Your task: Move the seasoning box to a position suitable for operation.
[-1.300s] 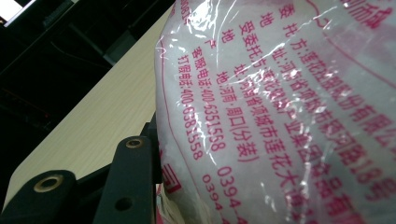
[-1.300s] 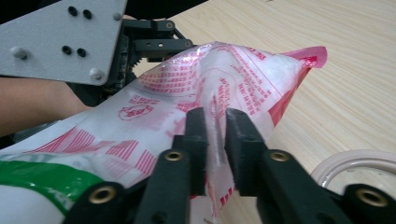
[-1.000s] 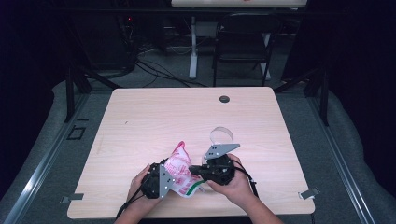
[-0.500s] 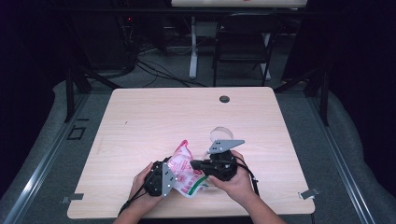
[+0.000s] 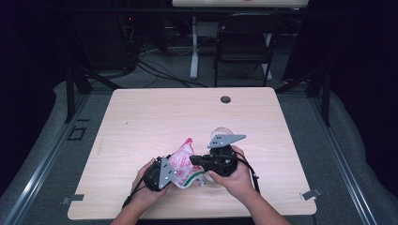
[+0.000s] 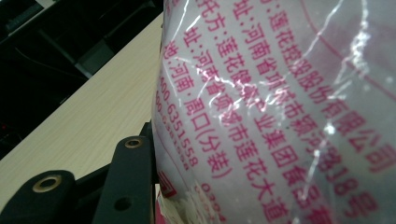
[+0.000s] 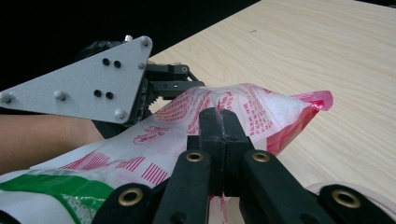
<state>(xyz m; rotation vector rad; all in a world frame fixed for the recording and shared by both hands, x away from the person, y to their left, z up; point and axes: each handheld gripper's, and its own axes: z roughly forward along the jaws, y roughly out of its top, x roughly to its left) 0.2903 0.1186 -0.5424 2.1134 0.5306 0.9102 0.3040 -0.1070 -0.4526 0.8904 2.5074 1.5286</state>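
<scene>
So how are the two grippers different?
The right gripper is shut, pinching a fold of the bag; whether the left gripper grips the bag is unclear. The right gripper's grey plate lies flat, while the left gripper's plate is tilted. Both are black, hand-held and meet at the bag.

— Moved since a second ago? Right tool (image 5: 195, 161) slid left, deeper over the printed plastic bag (image 5: 182, 165).

— And the plate? Swung round, tip now pointing right. Bag's pink corner a touch lower toward the desk (image 5: 141, 122).
</scene>
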